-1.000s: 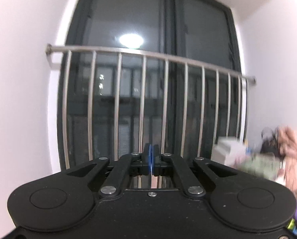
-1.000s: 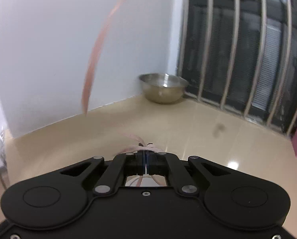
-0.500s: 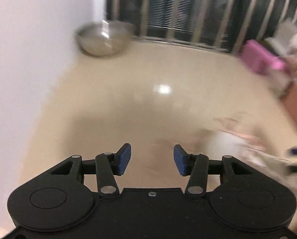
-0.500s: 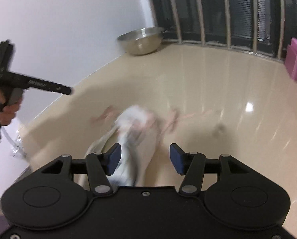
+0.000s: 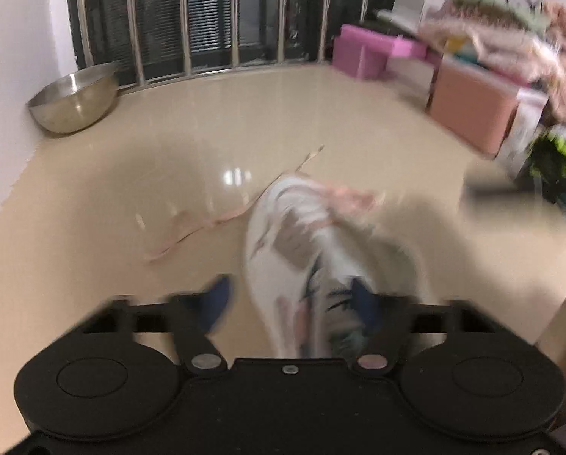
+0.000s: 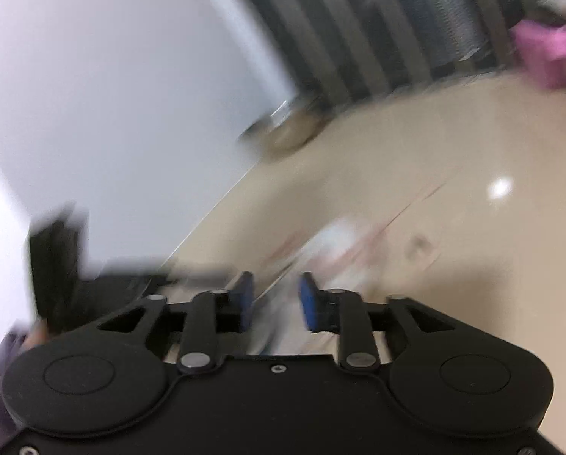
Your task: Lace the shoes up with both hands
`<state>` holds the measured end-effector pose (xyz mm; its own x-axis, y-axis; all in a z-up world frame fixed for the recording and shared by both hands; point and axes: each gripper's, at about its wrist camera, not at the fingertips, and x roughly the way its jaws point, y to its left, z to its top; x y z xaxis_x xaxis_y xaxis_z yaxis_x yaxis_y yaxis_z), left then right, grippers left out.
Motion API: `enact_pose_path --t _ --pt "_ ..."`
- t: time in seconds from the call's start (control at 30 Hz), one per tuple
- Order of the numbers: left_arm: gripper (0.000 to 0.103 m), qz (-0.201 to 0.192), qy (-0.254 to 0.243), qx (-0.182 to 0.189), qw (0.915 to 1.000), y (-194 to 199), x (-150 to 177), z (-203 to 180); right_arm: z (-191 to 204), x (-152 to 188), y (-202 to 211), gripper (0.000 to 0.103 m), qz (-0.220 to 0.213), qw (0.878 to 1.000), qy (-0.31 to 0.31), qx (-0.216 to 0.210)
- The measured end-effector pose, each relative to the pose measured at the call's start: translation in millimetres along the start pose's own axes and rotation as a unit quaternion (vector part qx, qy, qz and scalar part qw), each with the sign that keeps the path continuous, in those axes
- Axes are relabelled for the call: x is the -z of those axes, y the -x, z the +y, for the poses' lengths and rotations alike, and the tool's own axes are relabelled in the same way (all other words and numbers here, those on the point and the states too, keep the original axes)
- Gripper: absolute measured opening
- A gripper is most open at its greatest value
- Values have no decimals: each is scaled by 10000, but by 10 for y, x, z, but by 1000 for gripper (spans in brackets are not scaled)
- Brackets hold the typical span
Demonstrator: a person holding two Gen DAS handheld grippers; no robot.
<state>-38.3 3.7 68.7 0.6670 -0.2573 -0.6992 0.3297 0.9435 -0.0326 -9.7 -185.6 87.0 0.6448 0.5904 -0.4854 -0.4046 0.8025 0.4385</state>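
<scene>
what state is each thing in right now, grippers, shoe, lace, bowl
left gripper: open, holding nothing, shoe between its fingers in view
right gripper: open, holding nothing
shoe: on the floor, blurred
lace: pink, loose, trailing across the floor beside the shoe, not tied
steel bowl: upright by the wall, looks empty

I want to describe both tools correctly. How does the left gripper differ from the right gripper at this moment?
The left gripper has its fingers spread wide, while the right gripper shows a narrower gap. The white shoe lies between the left gripper's fingers; in front of the right gripper it is only a blur. The left view is fairly level, the right view tilted. Both are open, hold nothing, and have blue pads.
</scene>
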Motion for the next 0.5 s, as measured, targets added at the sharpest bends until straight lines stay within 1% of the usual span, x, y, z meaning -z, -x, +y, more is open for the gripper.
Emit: enact_pose_path --t 0.03,0.07,0.17,0.27,0.3,0.37,0.4,0.43,0.47,0.5 --pt "26 -7 65 102 9999 -3 15 26 -29 -24 31 42 -84 9999 -71 -6" --pt "26 -18 113 163 9998 -3 13 43 -137 -158 -96 42 -39 9989 -75 459" --pt "26 -85 189 165 9997 -2 13 46 -322 -455 -781 41 408 9950 -109 905" --pt "26 -157 267 110 9995 -7 -1 20 -507 -752 -1466 42 854 9871 -143 1347" --pt "26 -183 284 82 9994 -8 0 9 -567 -850 -1694 40 1003 9836 -155 1493" --pt "25 -237 344 46 9991 -5 10 -2 -597 -884 -2066 40 1388 9753 -304 1689" --pt "25 -264 404 49 9988 -1 19 2 -577 -868 -2198 40 1452 9723 -249 1817" --pt "26 -299 418 44 9987 -2 29 0 -536 -855 -2274 40 1421 9708 -75 1933" --pt "26 -324 384 24 9987 0 31 -1 -496 -841 -2349 31 1389 9688 100 2048" --pt "28 -344 340 0 9988 4 29 0 -464 -817 -2353 0 1383 9664 364 2136"
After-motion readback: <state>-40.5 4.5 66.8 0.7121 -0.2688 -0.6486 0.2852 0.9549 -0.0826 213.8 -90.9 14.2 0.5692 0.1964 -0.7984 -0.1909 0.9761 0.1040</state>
